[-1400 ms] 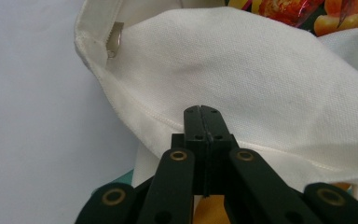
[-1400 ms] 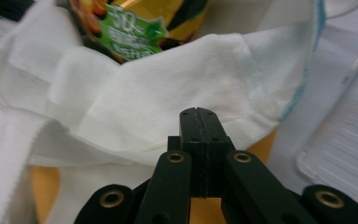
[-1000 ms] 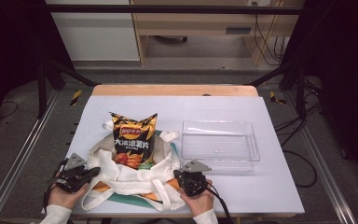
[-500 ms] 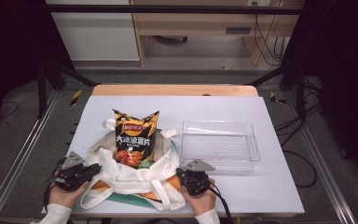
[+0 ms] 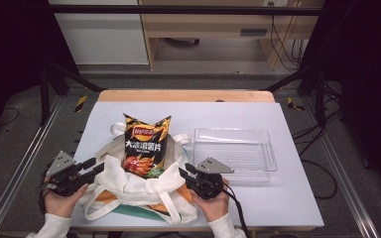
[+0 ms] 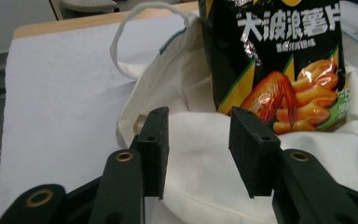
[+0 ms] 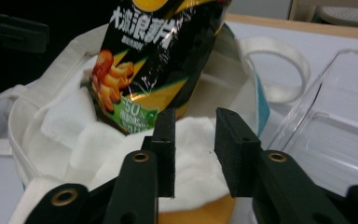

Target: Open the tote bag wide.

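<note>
White tabletop (image 5: 287,198), wood far edge; dark room, cabinet (image 5: 99,34) behind. Left tongs (image 5: 95,166), right tongs (image 5: 184,174) released.

A dim workroom around a pale, white-topped rectangular table (image 5: 287,198) with a light wooden strip along its far edge.

Dark grey carpeted floor (image 5: 25,148) surrounds the table, crossed by silver metal rails (image 5: 15,178) on both sides and black slanted frame legs (image 5: 54,82). Beyond stands a white cabinet panel (image 5: 99,34) beside a light wooden bench-like unit (image 5: 208,25), with black cables (image 5: 278,44) hanging near it. Yellow-and-black striped tape markers (image 5: 81,103) lie on the floor. The far sides fall into shadow.
</note>
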Available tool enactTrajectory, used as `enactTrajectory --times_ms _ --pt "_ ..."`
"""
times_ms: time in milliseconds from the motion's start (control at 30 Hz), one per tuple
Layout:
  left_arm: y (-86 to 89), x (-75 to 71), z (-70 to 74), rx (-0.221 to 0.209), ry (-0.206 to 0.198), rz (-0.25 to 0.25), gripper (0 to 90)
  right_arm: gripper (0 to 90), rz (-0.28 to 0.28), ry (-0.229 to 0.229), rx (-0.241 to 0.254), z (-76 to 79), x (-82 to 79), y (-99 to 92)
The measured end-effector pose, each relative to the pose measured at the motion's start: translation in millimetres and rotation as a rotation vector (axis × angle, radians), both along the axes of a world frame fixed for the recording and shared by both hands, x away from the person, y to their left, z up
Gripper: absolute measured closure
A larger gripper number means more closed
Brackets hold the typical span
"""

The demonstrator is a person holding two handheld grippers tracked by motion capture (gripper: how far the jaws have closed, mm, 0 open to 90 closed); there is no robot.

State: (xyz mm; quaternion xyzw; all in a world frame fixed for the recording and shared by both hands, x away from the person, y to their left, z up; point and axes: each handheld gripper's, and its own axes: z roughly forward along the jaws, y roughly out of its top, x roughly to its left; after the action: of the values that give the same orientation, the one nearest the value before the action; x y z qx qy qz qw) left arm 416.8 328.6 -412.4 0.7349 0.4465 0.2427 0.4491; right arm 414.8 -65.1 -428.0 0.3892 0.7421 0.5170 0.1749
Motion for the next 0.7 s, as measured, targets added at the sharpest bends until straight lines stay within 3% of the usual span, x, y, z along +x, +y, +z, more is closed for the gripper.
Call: enactTrajectory --times_ms 233,367,700 --pt "-7.1 12.5 22.1 -0.027 -0.036 0.001 51.4 51.4 -0.028 -0.046 0.011 23.2 9.7 1.0" --pt "-14.2 18.9 27.8 -0.027 -0.044 -0.008 49.8 44.9 -0.044 -0.064 0.019 29.5 13.3 0.3" --pt "-40.7 34.9 40.1 -0.029 -0.069 -0.044 45.1 37.2 -0.081 -0.069 0.012 44.5 30.2 -0.1"
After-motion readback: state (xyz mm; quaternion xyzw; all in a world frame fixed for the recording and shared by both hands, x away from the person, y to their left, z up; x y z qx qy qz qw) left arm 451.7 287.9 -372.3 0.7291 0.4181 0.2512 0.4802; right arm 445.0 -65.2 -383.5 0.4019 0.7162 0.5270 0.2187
